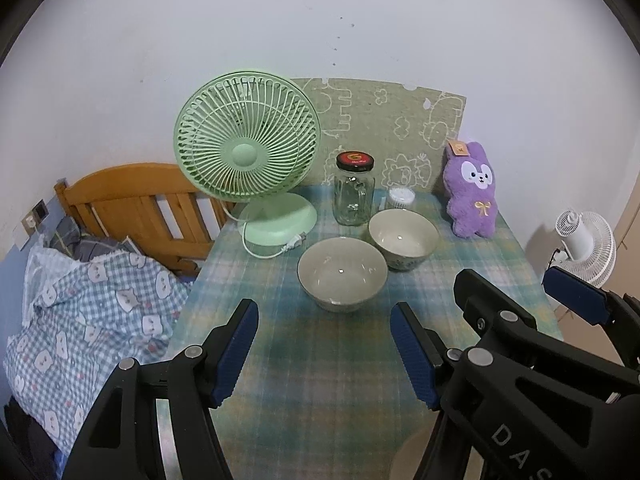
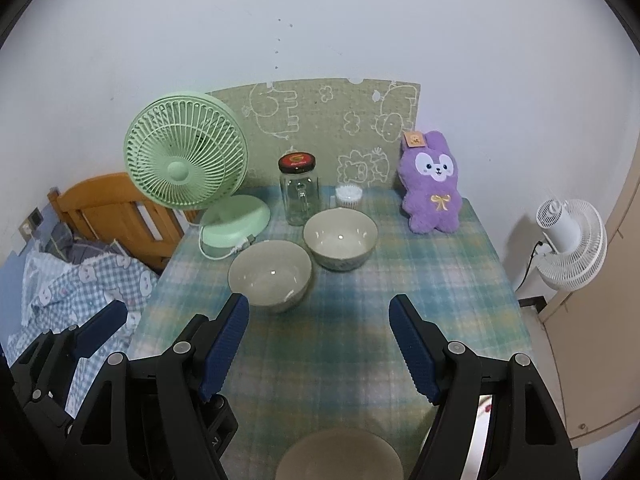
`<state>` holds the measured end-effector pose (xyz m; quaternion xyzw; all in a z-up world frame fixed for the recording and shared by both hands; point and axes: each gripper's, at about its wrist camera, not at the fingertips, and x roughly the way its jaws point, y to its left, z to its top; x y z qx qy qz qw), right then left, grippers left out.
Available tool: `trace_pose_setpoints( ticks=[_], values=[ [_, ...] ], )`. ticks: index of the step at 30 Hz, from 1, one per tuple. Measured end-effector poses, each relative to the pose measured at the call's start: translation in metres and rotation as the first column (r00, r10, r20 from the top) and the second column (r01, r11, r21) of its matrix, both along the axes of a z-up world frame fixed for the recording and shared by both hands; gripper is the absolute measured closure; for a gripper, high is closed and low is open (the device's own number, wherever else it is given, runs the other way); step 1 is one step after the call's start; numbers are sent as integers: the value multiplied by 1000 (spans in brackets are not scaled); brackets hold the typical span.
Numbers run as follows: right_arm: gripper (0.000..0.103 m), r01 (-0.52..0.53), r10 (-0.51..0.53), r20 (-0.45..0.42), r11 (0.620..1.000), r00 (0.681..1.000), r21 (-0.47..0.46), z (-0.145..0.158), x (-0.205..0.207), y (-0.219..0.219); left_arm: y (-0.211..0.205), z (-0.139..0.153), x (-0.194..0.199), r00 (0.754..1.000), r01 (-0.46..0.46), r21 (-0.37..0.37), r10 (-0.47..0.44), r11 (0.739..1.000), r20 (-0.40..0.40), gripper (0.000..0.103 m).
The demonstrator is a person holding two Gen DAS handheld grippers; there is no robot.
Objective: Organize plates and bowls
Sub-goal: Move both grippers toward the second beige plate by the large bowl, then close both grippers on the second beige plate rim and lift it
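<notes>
Presently listed: plaid-clothed tabletop (image 2: 460, 280); mint-green plastic desk fan (image 1: 247, 136) and lidded glass jar (image 1: 354, 192), likely to topple if clipped; two glazed ceramic bowls (image 1: 342, 272), mid-table, touching, chip-prone; left gripper (image 1: 324, 356), right gripper (image 2: 318, 352), fingers spread, empty.

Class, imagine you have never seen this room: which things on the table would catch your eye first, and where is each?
The green fan stands at the table's back left, beside the black-lidded glass jar. The purple plush rabbit sits back right against the wall. Two pale bowls sit mid-table, beyond both open hand-held grippers.
</notes>
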<state>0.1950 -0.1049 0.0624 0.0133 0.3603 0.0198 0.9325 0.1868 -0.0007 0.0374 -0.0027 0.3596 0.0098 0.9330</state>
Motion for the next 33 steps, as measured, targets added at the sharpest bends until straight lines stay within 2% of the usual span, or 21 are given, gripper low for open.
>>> trace_pose_setpoints(
  ticks=[14, 29, 33],
  values=[
    [27, 63, -63, 1, 998, 998, -12, -8, 53, 19, 17, -9, 56, 998, 60, -4, -60, 998, 1, 33],
    [28, 115, -115, -15, 993, 993, -19, -42, 114, 32, 28, -39, 118, 995, 97, 5, -97, 995, -13, 35],
    [32, 122, -123, -18, 992, 992, -23, -52, 127, 32, 29, -48, 130, 994, 107, 8, -107, 994, -14, 39]
  ],
)
